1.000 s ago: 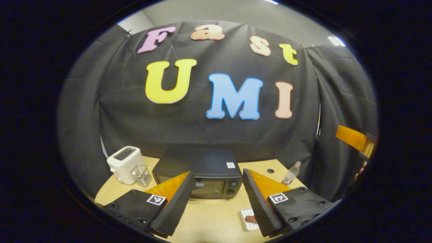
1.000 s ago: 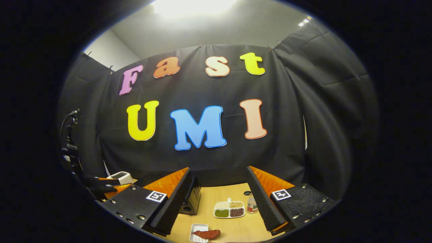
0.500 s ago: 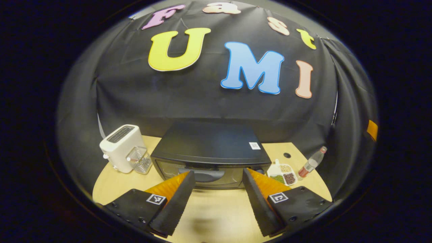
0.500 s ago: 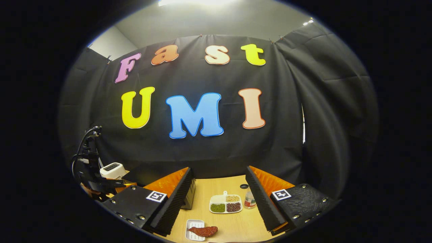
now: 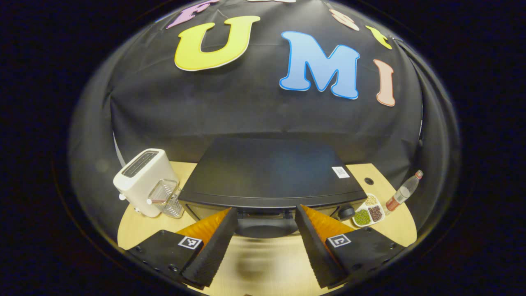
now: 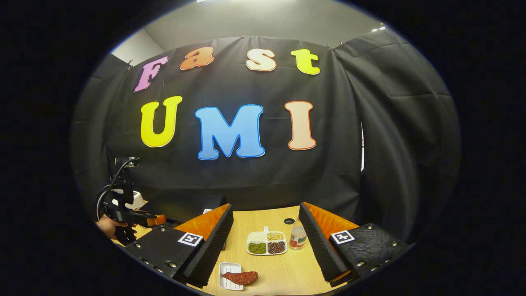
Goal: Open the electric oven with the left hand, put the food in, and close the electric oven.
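In the left gripper view, the left tool [image 5: 263, 242] is open and hangs just before the front of the oven [image 5: 269, 176], whose dark handle [image 5: 263, 225] lies between the two fingers; I cannot tell if they touch it. The oven door looks closed. This view also shows a white toaster [image 5: 139, 181] with a clear cup [image 5: 167, 198] to the left of the oven, and a tray of beans [image 5: 368, 210] and a bottle [image 5: 402, 193] to the right, near the surface [image 5: 135, 230] edge. The right gripper view looks from farther back: the right tool [image 6: 265, 246] is open and holds nothing, above bare wood. Between its fingers lie the food [image 6: 242, 277], a reddish piece on a small white plate [image 6: 227, 274] at the near edge, and farther the tray [image 6: 266, 243] and bottle [image 6: 298, 236]. At far left, a hand [image 6: 107, 225] holds the other tool [image 6: 137, 218].
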Available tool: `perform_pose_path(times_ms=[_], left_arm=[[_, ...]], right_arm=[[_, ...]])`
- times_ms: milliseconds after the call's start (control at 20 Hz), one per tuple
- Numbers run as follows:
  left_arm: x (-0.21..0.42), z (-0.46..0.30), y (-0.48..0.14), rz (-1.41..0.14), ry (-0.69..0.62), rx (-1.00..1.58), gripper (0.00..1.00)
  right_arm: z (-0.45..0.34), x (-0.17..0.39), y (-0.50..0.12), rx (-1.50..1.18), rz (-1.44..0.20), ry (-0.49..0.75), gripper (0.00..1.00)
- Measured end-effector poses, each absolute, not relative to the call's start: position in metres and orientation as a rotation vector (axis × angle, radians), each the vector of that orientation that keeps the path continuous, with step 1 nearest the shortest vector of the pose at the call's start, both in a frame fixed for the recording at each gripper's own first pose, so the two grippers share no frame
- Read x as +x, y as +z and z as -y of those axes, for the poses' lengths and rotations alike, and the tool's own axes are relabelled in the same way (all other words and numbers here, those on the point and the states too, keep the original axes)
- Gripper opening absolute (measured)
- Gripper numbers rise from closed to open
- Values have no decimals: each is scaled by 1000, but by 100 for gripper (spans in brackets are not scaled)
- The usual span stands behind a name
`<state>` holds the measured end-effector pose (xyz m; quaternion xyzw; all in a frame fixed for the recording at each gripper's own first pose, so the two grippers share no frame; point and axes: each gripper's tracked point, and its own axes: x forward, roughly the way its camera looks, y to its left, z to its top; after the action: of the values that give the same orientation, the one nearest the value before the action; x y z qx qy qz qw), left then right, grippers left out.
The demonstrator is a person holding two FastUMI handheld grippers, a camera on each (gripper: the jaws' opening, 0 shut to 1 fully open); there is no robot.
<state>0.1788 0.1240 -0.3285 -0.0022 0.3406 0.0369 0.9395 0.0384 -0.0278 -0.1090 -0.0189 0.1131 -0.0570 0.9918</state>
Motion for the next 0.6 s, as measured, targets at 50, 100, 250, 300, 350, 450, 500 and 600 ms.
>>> perform_pose_path(times_ms=[50,100,250,300,350,450,500,600], left_arm=[[181,-124,-333,-701,72,-5,98],[183,-127,-338,-709,75,2,95],[187,-129,-348,-724,82,30,95],[186,-129,-352,-729,81,46,94],[186,-129,-351,-727,79,68,95],[187,-129,-351,-719,84,70,99],[185,-128,-352,-720,87,57,99],[180,-128,-352,-722,85,56,94]], right_arm=[[27,38,-110,-40,-229,-118,98],[26,39,-110,-40,-230,-120,98],[23,40,-110,-45,-226,-121,98],[21,41,-109,-46,-226,-120,98],[20,42,-110,-47,-227,-119,98],[17,42,-112,-47,-231,-115,98],[16,43,-111,-48,-231,-112,98],[13,44,-109,-51,-227,-105,98]])
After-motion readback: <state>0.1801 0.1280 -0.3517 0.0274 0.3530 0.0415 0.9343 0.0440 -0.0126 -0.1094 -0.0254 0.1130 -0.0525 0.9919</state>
